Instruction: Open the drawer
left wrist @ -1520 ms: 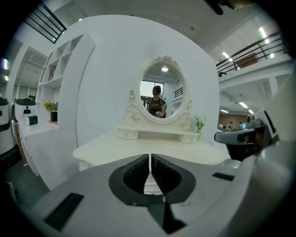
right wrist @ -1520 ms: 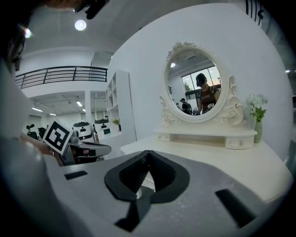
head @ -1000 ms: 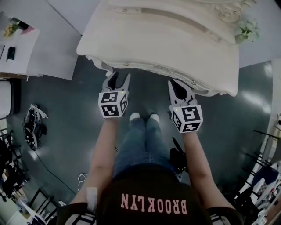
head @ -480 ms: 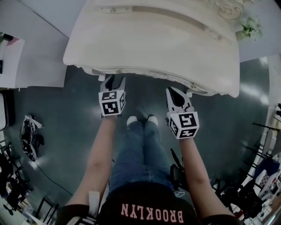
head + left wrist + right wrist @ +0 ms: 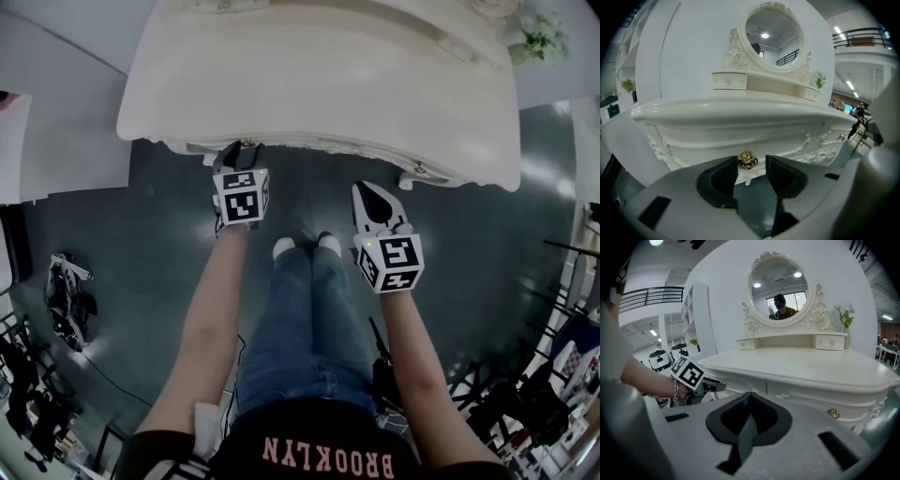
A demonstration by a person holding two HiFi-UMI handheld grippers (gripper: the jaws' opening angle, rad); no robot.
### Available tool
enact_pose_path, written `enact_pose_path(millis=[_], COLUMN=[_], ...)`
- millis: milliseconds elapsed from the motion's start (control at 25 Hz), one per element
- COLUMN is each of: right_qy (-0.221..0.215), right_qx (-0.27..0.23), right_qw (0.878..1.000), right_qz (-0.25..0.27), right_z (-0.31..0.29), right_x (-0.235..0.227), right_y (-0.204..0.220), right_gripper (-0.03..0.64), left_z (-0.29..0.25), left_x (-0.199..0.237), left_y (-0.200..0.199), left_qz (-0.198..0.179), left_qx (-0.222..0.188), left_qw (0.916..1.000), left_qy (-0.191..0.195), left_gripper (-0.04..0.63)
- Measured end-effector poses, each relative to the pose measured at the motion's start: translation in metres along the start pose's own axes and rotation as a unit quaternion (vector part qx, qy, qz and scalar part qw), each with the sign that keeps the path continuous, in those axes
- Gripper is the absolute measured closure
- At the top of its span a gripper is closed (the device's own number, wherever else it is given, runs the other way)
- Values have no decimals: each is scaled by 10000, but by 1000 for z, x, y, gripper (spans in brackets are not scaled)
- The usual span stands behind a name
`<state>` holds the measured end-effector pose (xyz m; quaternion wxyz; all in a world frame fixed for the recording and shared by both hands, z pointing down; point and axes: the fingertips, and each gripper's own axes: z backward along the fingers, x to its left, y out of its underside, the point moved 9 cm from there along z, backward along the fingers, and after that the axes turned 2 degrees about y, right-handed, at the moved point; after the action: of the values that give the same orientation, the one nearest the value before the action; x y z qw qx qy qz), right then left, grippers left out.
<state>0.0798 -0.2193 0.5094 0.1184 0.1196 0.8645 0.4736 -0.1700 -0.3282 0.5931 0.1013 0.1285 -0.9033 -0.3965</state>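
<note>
A white dressing table (image 5: 319, 84) has a drawer front (image 5: 740, 140) under its top, and it looks closed. My left gripper (image 5: 752, 168) is open, and the drawer's left gold knob (image 5: 747, 161) sits between its fingertips (image 5: 723, 180), untouched on either side. In the head view my left gripper (image 5: 234, 155) is right at that knob (image 5: 249, 143) under the table edge. My right gripper (image 5: 370, 192) is shut on nothing and hangs back from the table, left of the right gold knob (image 5: 419, 169). The right gripper view shows its jaws (image 5: 750, 401) closed and that knob (image 5: 833, 413) off to the right.
An oval mirror (image 5: 771, 35) with small upper drawers stands on the table's back. A plant (image 5: 542, 37) sits at the far right corner. The person's feet (image 5: 305, 247) are just short of the table. Bags (image 5: 67, 291) lie on the floor at left.
My left gripper has moved forward to the left knob, which now sits between its open jaws. The right gripper has stayed shut and a little back from the table.
</note>
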Motion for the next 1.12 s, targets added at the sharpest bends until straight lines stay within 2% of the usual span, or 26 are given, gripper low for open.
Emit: enact_pose_path(millis=[80,120,600,800,1120], right_qy=[27,45,209,256,227], right_qx=[8,8,-19,-26,-9], right_qw=[10000,10000,9995,9989,9990], right_qz=[-27,-49,-245,-379,-381], right_z=[2,3,10,18,30], right_x=[3,4,21,29,27], right_y=[4,5,15,19,28], right_gripper=[620,620,620,621,620], left_z=[-4,-5,-7,-5,2], left_x=[1,3,7,7,4], left_y=[2,2,4,3,10], left_qz=[-212,-290,-336,-284,-432], left_qx=[3,-17,-99,15,13], left_qw=[9996,9993,9993,9996,9991], left_qy=[-161,-228,-102,-34,-8], left_gripper=[435,474,479,479,480])
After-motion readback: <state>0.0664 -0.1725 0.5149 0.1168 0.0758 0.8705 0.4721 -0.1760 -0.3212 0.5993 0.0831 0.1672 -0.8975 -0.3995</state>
